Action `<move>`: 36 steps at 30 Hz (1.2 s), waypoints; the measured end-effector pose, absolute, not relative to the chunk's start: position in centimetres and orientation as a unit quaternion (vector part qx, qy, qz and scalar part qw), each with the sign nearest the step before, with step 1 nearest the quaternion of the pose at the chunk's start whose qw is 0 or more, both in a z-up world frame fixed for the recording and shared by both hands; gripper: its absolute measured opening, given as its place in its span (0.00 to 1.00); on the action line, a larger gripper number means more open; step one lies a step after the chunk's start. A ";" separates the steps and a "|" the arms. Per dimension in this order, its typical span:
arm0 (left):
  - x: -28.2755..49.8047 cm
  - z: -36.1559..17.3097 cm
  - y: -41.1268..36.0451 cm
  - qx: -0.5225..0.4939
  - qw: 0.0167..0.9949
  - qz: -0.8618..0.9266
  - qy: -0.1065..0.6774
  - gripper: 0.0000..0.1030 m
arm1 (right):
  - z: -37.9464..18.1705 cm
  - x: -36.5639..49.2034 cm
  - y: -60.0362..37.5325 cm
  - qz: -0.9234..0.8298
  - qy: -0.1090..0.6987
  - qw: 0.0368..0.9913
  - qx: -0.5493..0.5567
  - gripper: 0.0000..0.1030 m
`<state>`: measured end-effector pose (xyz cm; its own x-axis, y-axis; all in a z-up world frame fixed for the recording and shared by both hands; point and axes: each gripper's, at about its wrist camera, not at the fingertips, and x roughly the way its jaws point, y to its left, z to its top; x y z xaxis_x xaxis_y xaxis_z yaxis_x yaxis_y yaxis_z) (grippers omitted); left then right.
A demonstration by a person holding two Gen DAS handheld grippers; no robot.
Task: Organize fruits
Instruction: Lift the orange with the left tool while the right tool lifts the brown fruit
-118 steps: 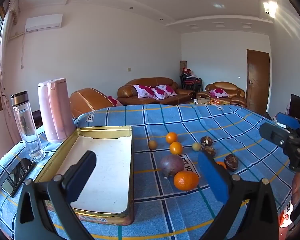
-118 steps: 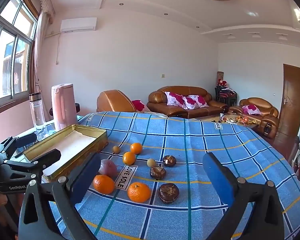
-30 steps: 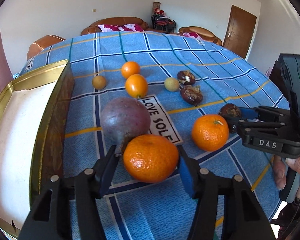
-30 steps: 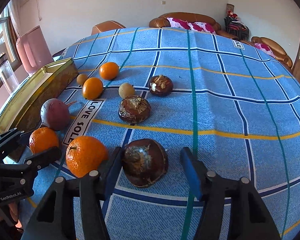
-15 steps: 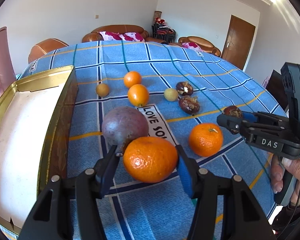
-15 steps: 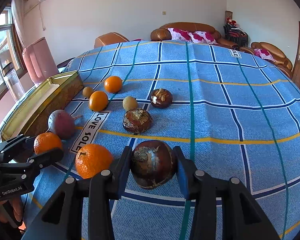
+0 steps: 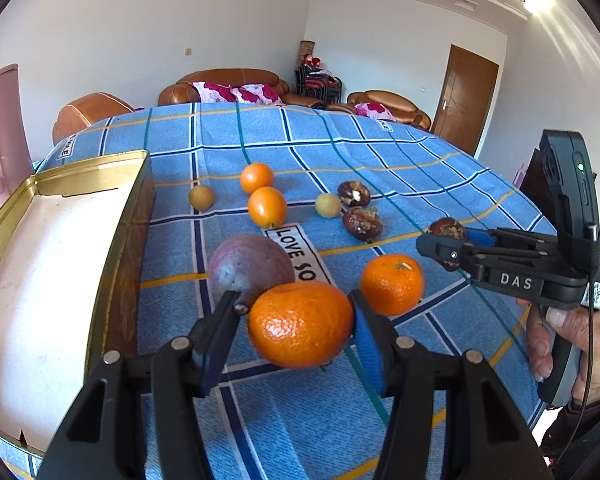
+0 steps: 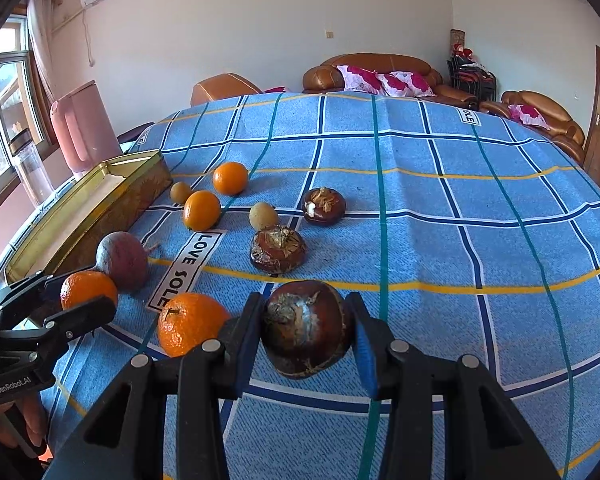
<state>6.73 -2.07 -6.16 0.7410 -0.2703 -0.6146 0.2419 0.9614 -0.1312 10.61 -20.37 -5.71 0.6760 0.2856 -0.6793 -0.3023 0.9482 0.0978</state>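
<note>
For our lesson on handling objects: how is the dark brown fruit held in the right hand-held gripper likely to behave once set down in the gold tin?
The dark brown fruit looks rounded, so it may roll a little on the gold tin's flat floor. Its shell looks firm between the right hand-held gripper's fingers, showing no dent, so it probably tolerates a firm grip. The glossy skin might slip slightly.

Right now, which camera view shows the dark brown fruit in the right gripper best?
The right wrist view: the dark brown fruit sits large between the right gripper fingers, dried top and pale patch visible. The left wrist view shows only part of it, small behind that gripper's black fingers.
</note>
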 end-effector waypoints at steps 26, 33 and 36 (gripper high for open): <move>6.6 -7.3 -4.3 0.049 0.915 -0.146 0.372 0.48 | -5.8 10.7 -20.6 0.171 0.372 0.913 -0.006 0.42; 6.2 -7.1 -3.8 0.037 0.918 -0.150 0.365 0.46 | -5.7 10.5 -20.6 0.174 0.367 0.914 -0.006 0.42; 5.8 -6.8 -3.3 0.028 0.924 -0.152 0.349 0.46 | -5.5 10.3 -20.5 0.174 0.360 0.916 -0.008 0.42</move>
<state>5.83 -3.35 -6.76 0.7099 -0.2620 -0.6537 0.3014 0.9520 -0.0542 10.30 -20.53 -5.49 0.6797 0.3138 -0.6630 -0.3251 0.9391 0.1113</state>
